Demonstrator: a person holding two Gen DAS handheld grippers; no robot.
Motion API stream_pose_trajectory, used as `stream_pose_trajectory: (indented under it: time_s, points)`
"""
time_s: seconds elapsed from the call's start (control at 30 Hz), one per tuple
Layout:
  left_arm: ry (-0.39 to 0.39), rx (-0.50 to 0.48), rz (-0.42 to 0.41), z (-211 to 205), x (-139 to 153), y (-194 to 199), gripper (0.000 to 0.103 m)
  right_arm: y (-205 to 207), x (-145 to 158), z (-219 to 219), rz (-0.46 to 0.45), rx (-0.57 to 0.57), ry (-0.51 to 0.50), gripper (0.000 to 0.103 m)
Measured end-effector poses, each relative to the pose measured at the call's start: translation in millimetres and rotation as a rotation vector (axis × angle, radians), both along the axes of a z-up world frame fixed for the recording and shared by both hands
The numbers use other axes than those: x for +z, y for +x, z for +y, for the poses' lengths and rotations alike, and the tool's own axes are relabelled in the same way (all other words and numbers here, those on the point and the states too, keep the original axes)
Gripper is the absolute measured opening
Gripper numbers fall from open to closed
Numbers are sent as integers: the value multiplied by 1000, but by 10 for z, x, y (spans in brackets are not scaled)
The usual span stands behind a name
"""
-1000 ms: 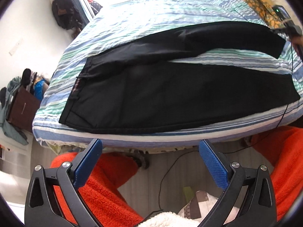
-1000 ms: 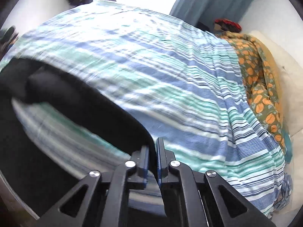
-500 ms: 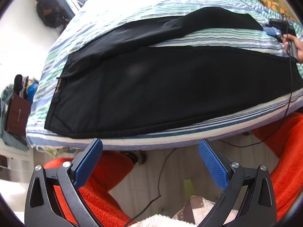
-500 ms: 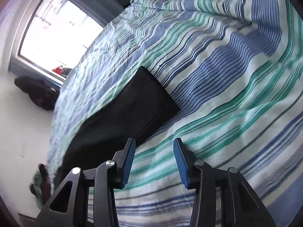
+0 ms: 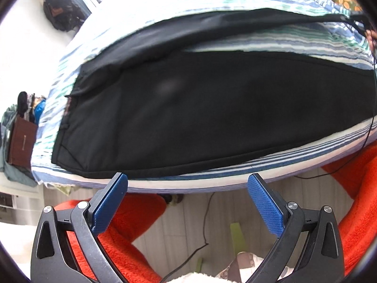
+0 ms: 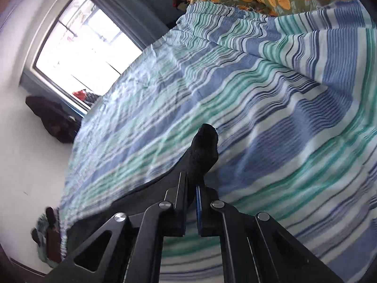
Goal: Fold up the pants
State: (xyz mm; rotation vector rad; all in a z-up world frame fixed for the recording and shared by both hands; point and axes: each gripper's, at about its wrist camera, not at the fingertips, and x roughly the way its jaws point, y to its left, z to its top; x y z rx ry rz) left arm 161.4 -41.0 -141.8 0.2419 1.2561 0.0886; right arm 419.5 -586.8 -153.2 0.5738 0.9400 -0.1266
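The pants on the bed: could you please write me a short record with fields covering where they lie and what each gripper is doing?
garment: black pants, spread across the striped bedsheet
near leg: flat along the bed's edge
far leg: its end lifted off the sheet
right gripper: shut on the far leg's hem, black cloth sticking out past the fingertips
left gripper: open, nothing between its blue pads, at the bed's near edge
fold: not yet made

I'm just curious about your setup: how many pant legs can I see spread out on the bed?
2. The near leg lies flat along the bed's front edge. The far leg stretches behind it, its end pinched in the right gripper. Nothing seems hidden.
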Motion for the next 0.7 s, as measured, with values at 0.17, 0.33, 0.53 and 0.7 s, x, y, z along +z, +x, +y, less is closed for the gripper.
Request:
stream_pose_trajectory:
  time_s: [0.17,0.33,0.53,0.7]
  points:
    - [-46,26,-13,77,42,130,102,-342,-419,22,152,-33,-167,31]
    - [-20,44,-140,221,238,283,102,-681,48,561,30,26,-334,41]
    - [-63,50,-310,185,62,709,102,-1417,206,1930,-130,308,-226,71]
    - [-12,33,-166,28,-734,1038,102,-1861,-461,2583,-36,329,-292,78]
